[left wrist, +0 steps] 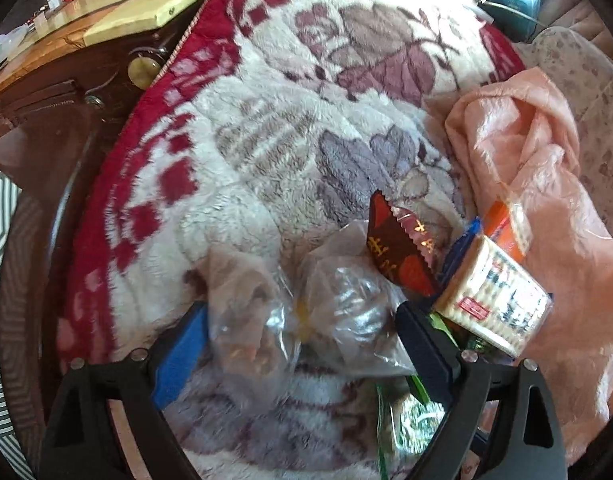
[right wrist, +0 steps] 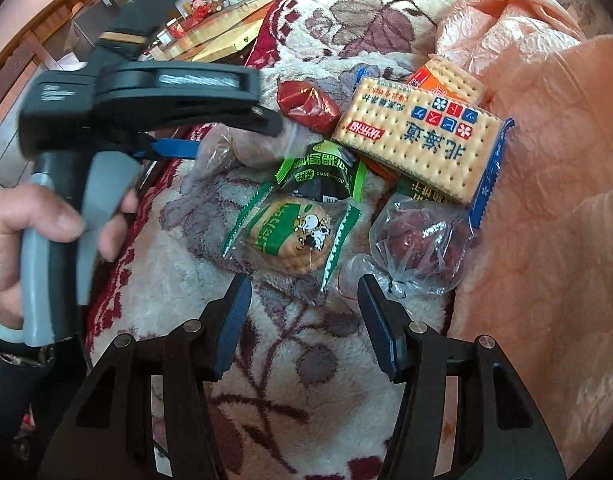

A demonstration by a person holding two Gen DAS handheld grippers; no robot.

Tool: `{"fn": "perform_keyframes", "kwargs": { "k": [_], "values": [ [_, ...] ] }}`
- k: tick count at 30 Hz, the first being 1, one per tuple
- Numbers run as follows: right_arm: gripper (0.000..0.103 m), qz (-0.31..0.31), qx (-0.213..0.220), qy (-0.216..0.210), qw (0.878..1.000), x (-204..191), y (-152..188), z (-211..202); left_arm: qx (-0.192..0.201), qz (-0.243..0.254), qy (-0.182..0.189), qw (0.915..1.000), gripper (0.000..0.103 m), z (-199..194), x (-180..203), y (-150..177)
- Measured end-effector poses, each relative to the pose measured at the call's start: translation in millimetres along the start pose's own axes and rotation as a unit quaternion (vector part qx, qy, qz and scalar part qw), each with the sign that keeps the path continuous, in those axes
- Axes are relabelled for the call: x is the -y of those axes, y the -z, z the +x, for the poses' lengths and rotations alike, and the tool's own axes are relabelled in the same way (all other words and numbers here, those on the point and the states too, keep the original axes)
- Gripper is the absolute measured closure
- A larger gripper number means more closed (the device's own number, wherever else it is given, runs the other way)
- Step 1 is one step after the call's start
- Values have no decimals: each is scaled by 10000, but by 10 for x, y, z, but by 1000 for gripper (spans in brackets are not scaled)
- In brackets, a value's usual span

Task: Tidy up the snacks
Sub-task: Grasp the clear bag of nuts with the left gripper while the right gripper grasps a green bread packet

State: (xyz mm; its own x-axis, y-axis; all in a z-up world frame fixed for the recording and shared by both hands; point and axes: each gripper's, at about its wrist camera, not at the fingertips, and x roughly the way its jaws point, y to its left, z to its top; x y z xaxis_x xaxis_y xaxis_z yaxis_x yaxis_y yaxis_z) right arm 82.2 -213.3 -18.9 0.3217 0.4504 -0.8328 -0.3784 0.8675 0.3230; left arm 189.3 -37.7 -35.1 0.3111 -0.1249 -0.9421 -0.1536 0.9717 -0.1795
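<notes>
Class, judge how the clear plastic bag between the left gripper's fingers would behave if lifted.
The clear plastic bag looks thin and crinkled, so it would probably sag and deform. Its glossy film may slip between the left gripper fingers. It seems light for its size.

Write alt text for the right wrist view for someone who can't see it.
The open right claw hovers over wrapped snacks piled on a floral fleece blanket: a large rectangular cracker packet, a round green-wrapped biscuit, a clear bag of dark red fruit. At left, a hand holds the left claw over a clear plastic bag.
</notes>
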Motion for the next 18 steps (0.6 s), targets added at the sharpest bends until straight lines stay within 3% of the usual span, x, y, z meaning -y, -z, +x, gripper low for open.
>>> {"fn": "perform_keyframes", "kwargs": {
  "k": [5,7,12,18],
  "values": [
    [47,-94,-1,11,10000,-13,-62,39,61,-61,60,9999,9,71,-37,3],
    [42,-101,9,6,9999,-11,-102,64,136,19,71,9999,12,68,-39,24],
    [38,-54,108,88,9999,-31,-192,115,223,135,33,9997,34,25,-117,66],
    [29,190,60,74,9998,-63,-269,226,213,247,78,9994,43,-77,-248,176]
  ]
}}
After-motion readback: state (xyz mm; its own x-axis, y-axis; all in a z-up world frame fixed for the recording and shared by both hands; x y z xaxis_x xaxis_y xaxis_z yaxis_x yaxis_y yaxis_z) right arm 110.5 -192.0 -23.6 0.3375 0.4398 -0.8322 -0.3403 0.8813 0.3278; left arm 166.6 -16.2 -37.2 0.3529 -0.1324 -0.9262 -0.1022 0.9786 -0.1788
